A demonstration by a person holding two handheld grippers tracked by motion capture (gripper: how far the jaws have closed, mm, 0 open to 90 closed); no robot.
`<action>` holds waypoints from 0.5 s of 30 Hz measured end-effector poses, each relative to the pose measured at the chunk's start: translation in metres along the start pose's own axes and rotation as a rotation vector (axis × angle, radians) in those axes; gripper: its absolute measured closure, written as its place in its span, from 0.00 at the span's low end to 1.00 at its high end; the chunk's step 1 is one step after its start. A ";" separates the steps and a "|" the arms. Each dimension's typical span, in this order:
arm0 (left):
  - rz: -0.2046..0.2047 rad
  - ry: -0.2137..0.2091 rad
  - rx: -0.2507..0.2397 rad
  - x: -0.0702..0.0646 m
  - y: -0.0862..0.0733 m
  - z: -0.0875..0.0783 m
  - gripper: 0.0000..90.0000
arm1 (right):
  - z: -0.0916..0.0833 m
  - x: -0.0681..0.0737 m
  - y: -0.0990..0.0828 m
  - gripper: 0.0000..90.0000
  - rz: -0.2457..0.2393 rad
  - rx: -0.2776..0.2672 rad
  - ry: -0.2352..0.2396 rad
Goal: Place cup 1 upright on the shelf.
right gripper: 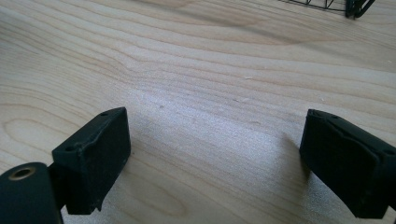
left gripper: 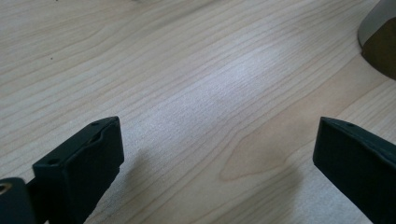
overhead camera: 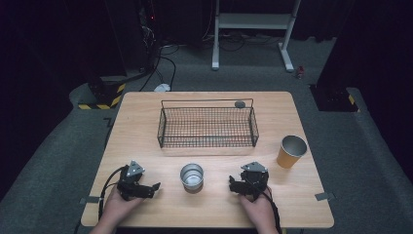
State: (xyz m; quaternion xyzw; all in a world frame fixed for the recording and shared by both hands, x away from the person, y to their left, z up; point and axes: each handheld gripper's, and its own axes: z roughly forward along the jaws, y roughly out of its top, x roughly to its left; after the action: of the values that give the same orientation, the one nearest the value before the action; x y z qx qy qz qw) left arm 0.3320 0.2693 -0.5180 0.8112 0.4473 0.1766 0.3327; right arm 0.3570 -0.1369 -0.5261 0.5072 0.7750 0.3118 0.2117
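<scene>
My left gripper point(overhead camera: 155, 187) rests low over the wooden table point(overhead camera: 139, 129) near its front edge, held by a hand, its jaws pointing right toward a silver metal cup point(overhead camera: 192, 176). In the left gripper view the left gripper point(left gripper: 215, 158) stands open over bare wood, and the cup's base point(left gripper: 379, 46) peeks in at the top right. My right gripper point(overhead camera: 232, 184) lies on the other side of that cup, jaws pointing left. In the right gripper view the right gripper point(right gripper: 215, 158) is open too, with nothing between its fingers.
A black wire basket point(overhead camera: 207, 127) stands mid-table beyond the silver cup, with a small grey round object point(overhead camera: 239, 104) at its back right rim; its corner point(right gripper: 356, 6) shows in the right gripper view. An orange paper cup point(overhead camera: 291, 151) stands at the right. Cables and a white stand lie on the floor beyond.
</scene>
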 end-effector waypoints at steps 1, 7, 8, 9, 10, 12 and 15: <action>-0.009 -0.006 -0.013 -0.001 0.000 -0.001 0.03 | 0.000 0.000 0.000 0.10 0.004 0.000 -0.001; 0.001 -0.015 -0.031 -0.002 0.002 -0.003 0.03 | 0.000 0.000 0.000 0.10 0.000 -0.001 -0.001; -0.002 -0.010 -0.041 -0.002 0.003 -0.004 0.03 | 0.000 0.000 0.000 0.10 0.000 -0.001 -0.001; -0.009 0.000 -0.046 -0.003 0.004 -0.005 0.02 | 0.000 0.000 0.000 0.10 0.000 -0.001 -0.001; -0.002 0.002 -0.048 -0.002 0.005 -0.007 0.01 | 0.000 0.000 0.000 0.10 0.000 0.000 0.000; -0.011 -0.001 -0.055 -0.003 0.005 -0.007 0.02 | 0.000 0.000 0.000 0.10 0.003 0.001 0.000; -0.004 -0.003 -0.070 -0.003 0.007 -0.010 0.02 | 0.000 0.000 0.000 0.10 0.001 0.001 0.000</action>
State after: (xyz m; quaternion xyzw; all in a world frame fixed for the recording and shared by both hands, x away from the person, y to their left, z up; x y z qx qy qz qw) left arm 0.3286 0.2685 -0.5060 0.7984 0.4420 0.1903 0.3619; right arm 0.3569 -0.1369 -0.5260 0.5075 0.7750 0.3117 0.2114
